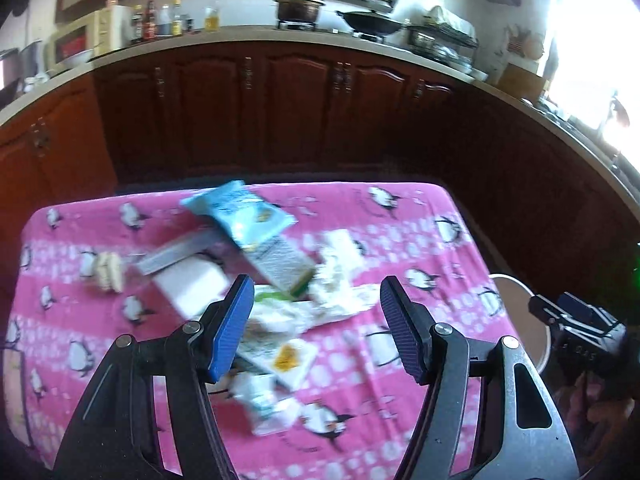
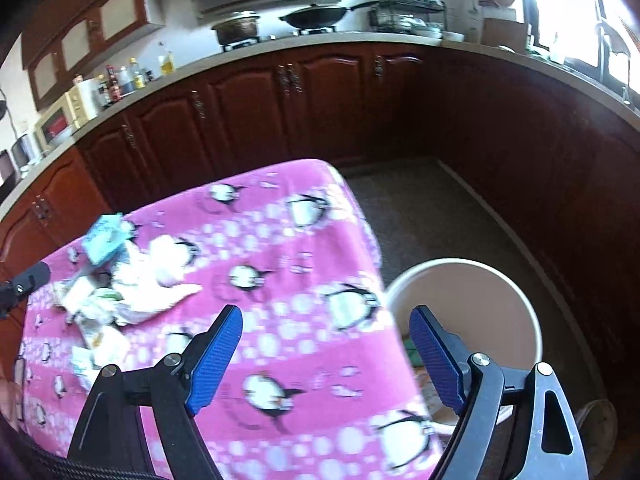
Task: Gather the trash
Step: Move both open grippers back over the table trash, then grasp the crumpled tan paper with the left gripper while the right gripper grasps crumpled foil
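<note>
Trash lies in a heap on the pink penguin tablecloth: a light blue snack bag, a grey and green carton, crumpled white paper, a white wrapper with a yellow print and a biscuit stack. My left gripper is open and empty above the heap. My right gripper is open and empty over the table's right edge, next to the white bin on the floor. The heap shows at the left in the right wrist view.
Dark wooden cabinets and a counter with bottles, a pot and a wok stand behind the table. The bin stands right of the table. The right gripper's body shows at the right edge.
</note>
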Tool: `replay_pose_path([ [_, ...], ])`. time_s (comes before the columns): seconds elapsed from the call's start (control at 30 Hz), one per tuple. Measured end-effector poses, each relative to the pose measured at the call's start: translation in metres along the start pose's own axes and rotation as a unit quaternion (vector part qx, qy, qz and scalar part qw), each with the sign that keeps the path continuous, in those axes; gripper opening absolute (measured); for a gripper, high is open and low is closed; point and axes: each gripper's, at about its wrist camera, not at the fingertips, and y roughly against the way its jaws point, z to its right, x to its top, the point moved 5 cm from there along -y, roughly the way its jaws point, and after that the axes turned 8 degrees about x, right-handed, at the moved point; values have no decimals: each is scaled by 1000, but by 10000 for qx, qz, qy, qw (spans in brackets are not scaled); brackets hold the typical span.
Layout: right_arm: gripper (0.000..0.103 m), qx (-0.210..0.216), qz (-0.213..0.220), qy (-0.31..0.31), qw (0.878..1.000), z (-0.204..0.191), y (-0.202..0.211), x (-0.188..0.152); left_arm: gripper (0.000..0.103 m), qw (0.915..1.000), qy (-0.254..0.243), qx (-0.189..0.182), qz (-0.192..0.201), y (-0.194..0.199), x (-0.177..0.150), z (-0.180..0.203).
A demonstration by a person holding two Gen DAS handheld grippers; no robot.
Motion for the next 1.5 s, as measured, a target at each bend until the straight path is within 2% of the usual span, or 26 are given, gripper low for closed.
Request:
replay_pose_path([
  [0.3, 86, 339, 110, 389, 9986, -73, 2, 4, 65, 9989, 312, 348, 94, 15, -5, -59],
  [0.63, 88, 821, 27, 812, 9933, -138, -4, 5, 65, 9968, 700, 389, -23, 22, -15, -146],
  [0.77, 88, 959, -87, 1004, 9903, -158, -12, 2, 77, 9966, 739, 370, -58, 16, -24, -179],
  [0.9, 88, 1093, -188, 1158, 9871, -175, -23, -1, 78, 9956, 673, 554, -332, -7, -32, -207],
  [1.1, 88, 1229, -386, 1360, 9823, -191, -48, -2, 78, 9894, 1060, 684, -714, -53, -35, -243],
  [1.4, 88, 1140, -893, 1064, 9837, -173, -109, 9, 78, 9836, 1222, 814, -1049, -128, -13, -259],
  [1.5, 88, 1359, -1149, 883, 9801, -174, -132, 11, 78, 9814, 1194, 826, -1259, -152, -12, -257],
])
